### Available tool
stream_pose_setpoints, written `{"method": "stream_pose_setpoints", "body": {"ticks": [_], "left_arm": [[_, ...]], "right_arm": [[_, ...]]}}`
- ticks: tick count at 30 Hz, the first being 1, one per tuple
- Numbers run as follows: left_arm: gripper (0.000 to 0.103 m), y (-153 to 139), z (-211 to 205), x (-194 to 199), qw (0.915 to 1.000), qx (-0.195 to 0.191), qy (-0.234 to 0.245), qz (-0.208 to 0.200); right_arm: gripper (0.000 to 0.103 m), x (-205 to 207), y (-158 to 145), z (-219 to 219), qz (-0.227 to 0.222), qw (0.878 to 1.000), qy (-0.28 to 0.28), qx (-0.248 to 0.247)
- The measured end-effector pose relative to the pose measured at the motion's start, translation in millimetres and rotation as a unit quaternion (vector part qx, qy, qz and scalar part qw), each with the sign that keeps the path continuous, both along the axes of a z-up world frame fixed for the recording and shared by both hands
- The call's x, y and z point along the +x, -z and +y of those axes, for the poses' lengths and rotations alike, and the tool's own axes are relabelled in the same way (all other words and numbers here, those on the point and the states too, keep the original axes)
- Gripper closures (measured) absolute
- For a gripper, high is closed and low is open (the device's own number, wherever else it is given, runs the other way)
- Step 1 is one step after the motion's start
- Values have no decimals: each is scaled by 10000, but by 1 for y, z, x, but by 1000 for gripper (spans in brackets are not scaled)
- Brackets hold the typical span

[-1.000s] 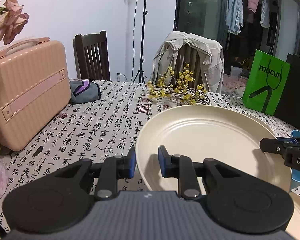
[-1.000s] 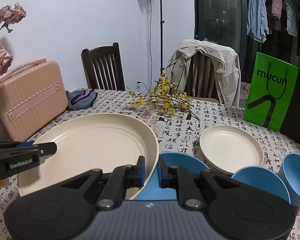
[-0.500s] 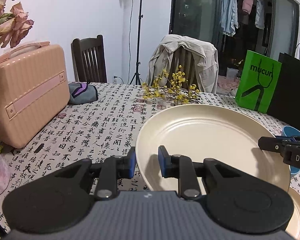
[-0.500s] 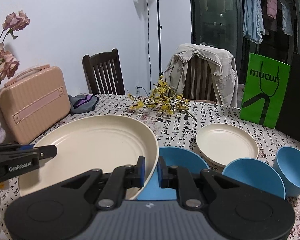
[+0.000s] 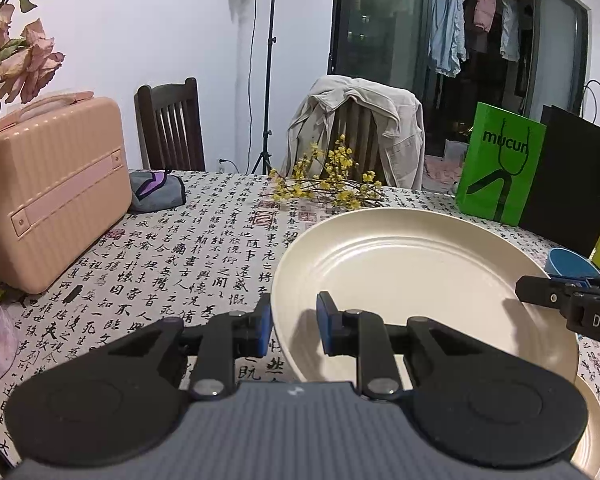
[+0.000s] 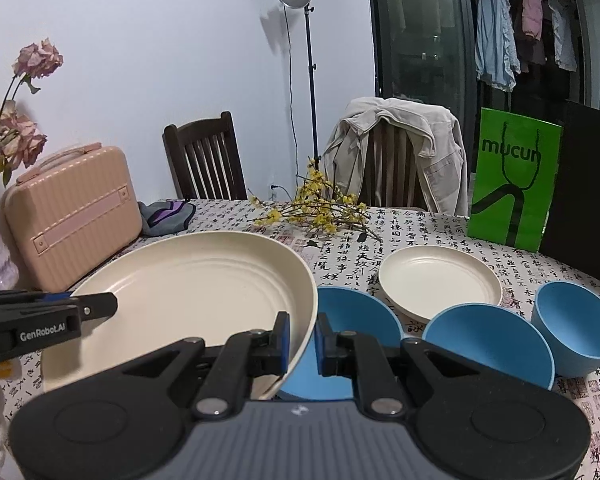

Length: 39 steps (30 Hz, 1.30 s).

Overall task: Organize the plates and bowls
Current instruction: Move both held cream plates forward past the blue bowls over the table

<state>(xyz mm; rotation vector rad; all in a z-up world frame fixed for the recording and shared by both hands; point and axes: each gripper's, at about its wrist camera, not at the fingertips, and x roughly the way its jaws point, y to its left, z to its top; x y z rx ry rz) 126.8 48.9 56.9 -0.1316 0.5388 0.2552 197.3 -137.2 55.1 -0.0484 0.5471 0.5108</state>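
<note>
My left gripper (image 5: 290, 322) and right gripper (image 6: 301, 334) each clamp the large cream plate (image 6: 188, 292) by its rim, apparently above a blue bowl (image 6: 356, 312); a small plate (image 6: 440, 280) lies beyond.

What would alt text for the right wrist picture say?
Two handheld grippers, right and left, hold a large cream plate by opposite rims above a patterned table; three blue bowls and a smaller cream plate sit beyond.

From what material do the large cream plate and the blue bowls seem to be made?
Large cream plate: probably plastic or a fibre composite, matte; it shows dull, soft highlights, a thin rim and moulded rings. Blue bowls: likely the same kind, with even colour, no glaze shine and thin walls. Ceramic cannot be excluded.
</note>
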Motion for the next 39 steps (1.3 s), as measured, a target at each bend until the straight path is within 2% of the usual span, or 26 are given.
{"method": "stream_pose_setpoints", "body": {"ticks": [15, 39], "left_arm": [[81, 5, -34, -14, 9995, 96, 227, -221], [81, 18, -61, -19, 9974, -66, 648, -321]], "right_arm": [[90, -19, 10, -41, 19, 9993, 166, 323], [90, -53, 20, -78, -194, 9966, 603, 522]]}}
